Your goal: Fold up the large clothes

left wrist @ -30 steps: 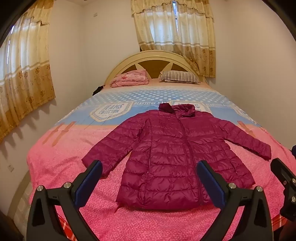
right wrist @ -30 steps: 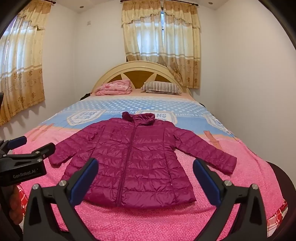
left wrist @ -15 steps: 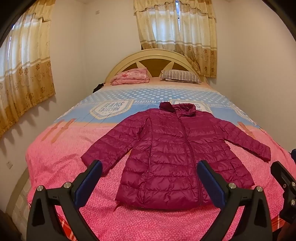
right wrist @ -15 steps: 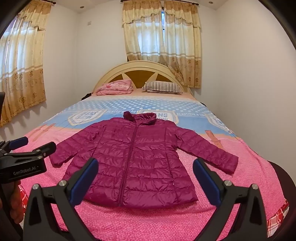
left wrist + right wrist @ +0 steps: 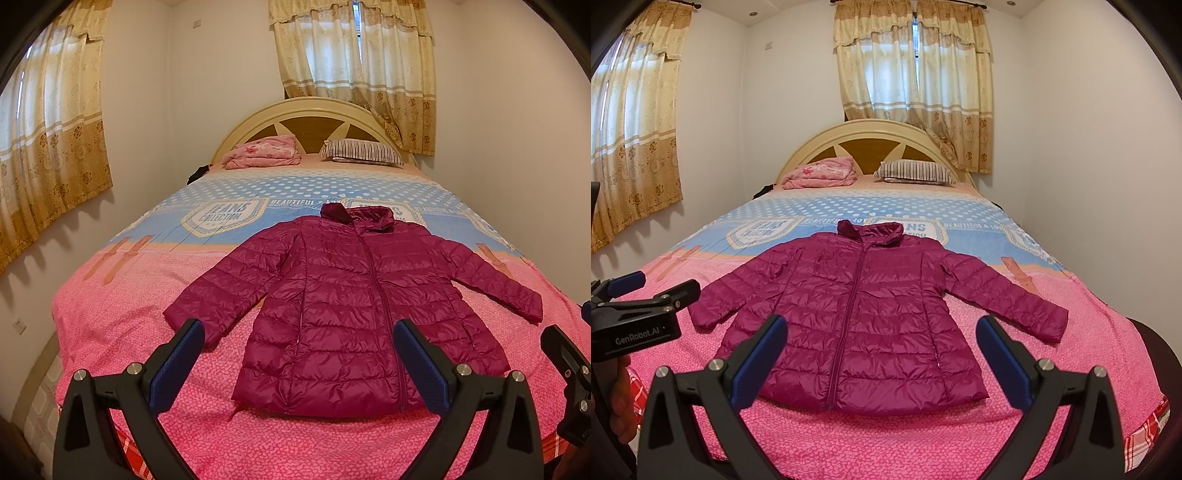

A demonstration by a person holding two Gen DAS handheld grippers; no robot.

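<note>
- Jacket (image 5: 351,314) lay flat on the bed (image 5: 110,332), front up and zipped, collar toward the headboard (image 5: 310,110), hem toward the foot edge. Long axis ran foot to head, straight away from both grippers.
- Both sleeves were spread out and angled down toward the foot edge: one cuff (image 5: 188,325) near the bed's left edge, the other cuff (image 5: 1049,325) toward the right edge, each with bare bedcover beyond it.
- Left gripper (image 5: 299,354) hung above the foot edge, fingers wide apart, nothing between them. Through its gap showed the hem's left half; the left cuff sat just beyond its left fingertip (image 5: 184,347).
- Right gripper (image 5: 879,347) likewise hung over the foot edge, fingers wide apart and empty, framing the hem's middle and right part. The right cuff lay outboard of its right finger (image 5: 1001,350) and further up the bed.
- Neither gripper touched the cloth. The two sat side by side; the left unit's body (image 5: 631,321) showed at the right camera's left margin.
- Judgement: folding had not begun. The left gripper was nearer the left sleeve, the right nearer the right sleeve; a sleeve brought across the chest looked the likely first fold.
- Room: open bedcover on both sides of the jacket and between collar and pillows (image 5: 362,151); a narrow strip between hem and foot edge. Quilted shell looked slick and puffy, so it might spring back.
</note>
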